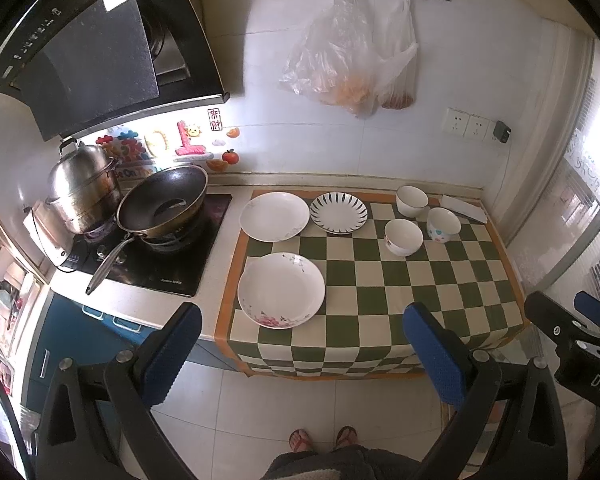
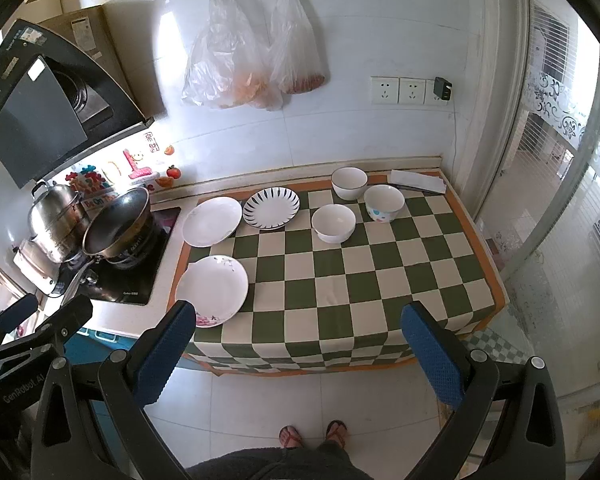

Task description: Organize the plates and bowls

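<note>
On the green-and-cream checked cloth (image 1: 380,292) (image 2: 340,288) lie three plates: a flowered white plate (image 1: 281,289) (image 2: 212,290) near the front left, a plain white plate (image 1: 274,216) (image 2: 212,221) behind it, and a black-striped plate (image 1: 339,207) (image 2: 271,207). Three bowls stand at the back right: a white bowl (image 1: 412,200) (image 2: 349,182), a dotted bowl (image 1: 443,224) (image 2: 384,202) and a white bowl (image 1: 403,236) (image 2: 333,223) in front. My left gripper (image 1: 302,352) and right gripper (image 2: 300,350) both hang open and empty above the counter's front edge.
Left of the cloth a stove holds a dark wok (image 1: 162,200) (image 2: 118,222) and a steel steamer pot (image 1: 84,188) (image 2: 56,216). Plastic bags (image 1: 340,60) (image 2: 252,64) hang on the tiled wall. A folded white cloth (image 2: 416,180) lies at the back right. The person's sandalled feet (image 2: 312,434) stand below.
</note>
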`<state>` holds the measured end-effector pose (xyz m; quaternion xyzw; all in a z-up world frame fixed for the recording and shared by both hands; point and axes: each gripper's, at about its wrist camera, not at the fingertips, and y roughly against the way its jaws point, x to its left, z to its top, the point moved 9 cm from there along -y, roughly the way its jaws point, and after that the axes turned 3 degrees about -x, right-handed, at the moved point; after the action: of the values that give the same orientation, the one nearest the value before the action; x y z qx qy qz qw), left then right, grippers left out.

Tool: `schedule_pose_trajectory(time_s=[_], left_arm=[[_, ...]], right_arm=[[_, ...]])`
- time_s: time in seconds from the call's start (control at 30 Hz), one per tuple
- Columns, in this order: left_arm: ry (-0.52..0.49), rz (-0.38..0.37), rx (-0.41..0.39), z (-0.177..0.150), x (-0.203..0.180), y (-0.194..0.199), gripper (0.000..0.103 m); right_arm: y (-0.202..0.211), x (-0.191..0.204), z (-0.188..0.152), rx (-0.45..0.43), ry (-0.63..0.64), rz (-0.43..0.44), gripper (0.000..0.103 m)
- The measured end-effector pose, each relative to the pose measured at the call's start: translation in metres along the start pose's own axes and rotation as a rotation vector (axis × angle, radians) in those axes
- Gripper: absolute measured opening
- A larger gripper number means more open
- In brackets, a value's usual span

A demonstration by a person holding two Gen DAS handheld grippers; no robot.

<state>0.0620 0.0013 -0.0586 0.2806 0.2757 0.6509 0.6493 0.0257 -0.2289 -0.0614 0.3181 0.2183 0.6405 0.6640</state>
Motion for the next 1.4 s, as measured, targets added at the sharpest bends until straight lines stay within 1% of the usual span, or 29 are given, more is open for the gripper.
schedule_pose_trajectory(time_s=[1.07, 1.4], left_arm=[[0.002, 0.003, -0.019, 0.003, -0.001, 0.008, 0.103], [0.019, 0.011, -0.032, 0.006, 0.002, 0.014, 0.103]], right_arm=[[0.01, 0.0, -0.003, -0.011, -0.003, 0.016, 0.103], [0.009, -0.001, -0.003, -0.007, 0.0, 0.029, 0.103]])
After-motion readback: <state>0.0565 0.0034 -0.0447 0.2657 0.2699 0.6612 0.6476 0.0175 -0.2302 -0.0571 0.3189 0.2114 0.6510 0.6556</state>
